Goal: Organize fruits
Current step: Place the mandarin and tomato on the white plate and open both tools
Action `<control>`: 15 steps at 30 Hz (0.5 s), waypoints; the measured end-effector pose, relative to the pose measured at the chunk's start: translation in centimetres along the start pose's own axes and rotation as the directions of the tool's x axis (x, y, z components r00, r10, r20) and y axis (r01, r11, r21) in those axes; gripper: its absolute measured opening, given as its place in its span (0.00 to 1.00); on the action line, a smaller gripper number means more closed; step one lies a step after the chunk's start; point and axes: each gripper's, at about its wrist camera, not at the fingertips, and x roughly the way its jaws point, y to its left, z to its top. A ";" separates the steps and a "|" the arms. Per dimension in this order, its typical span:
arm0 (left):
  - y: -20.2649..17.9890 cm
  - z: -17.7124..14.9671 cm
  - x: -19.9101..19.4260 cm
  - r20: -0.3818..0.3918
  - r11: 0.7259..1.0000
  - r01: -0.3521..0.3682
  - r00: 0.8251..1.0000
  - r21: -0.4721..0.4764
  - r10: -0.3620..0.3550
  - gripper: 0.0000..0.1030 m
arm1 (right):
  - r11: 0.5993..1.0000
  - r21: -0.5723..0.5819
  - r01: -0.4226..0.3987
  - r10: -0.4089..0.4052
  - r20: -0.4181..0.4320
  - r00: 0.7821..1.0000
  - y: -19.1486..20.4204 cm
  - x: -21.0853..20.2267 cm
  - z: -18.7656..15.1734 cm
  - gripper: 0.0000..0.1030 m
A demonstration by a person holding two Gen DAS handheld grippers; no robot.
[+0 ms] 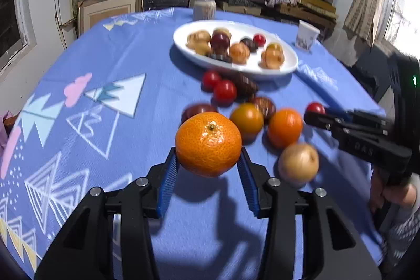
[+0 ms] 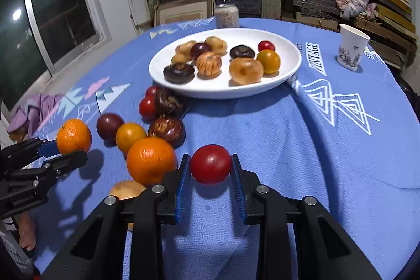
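Note:
My left gripper (image 1: 208, 155) is shut on a large orange mandarin (image 1: 208, 143), blue pads pressing both its sides; its shadow falls on the blue tablecloth (image 1: 105, 57) below. My right gripper (image 2: 210, 160) is shut on a red tomato (image 2: 210, 164) resting on the cloth. Between the two lie loose fruits: another orange (image 2: 151, 160), a yellow-orange tomato (image 2: 130, 136), a pale round fruit (image 1: 298, 164), dark plums and two small red tomatoes (image 1: 224, 91). Beyond them a white oval plate (image 2: 223, 92) holds several fruits.
A drinks can (image 2: 227, 15) stands behind the plate and a paper cup (image 2: 351, 49) to its right. A pink cloth (image 2: 34, 109) lies at the table's left edge. Stacked shelves fill the back wall. A person's hand (image 1: 393, 196) holds the right gripper.

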 end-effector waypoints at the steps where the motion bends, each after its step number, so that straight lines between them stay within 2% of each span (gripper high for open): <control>1: 0.0 0.8 -0.2 0.012 1.000 -0.001 1.000 -0.001 0.001 0.43 | 1.000 0.015 -0.003 0.003 0.015 1.000 -0.3 -0.4 0.3 0.30; 5: -0.4 5.4 -0.3 0.058 1.000 -0.020 0.998 0.004 0.020 0.43 | 0.997 0.069 -0.026 0.021 0.071 0.997 -1.9 -1.8 2.2 0.30; 9: -1.1 10.8 1.6 0.081 0.999 -0.043 0.996 -0.001 0.043 0.43 | 0.996 0.086 0.002 -0.012 0.119 0.993 -3.4 -2.3 6.8 0.30; 12: -0.8 13.4 4.1 0.064 0.999 -0.025 0.998 -0.047 0.028 0.44 | 0.996 0.080 0.039 -0.048 0.124 0.991 -3.9 -0.7 9.5 0.30; 15: -0.7 14.1 6.9 0.021 0.997 0.009 1.000 -0.078 -0.007 0.44 | 0.997 0.075 0.013 -0.019 0.075 0.997 -3.9 2.3 10.7 0.30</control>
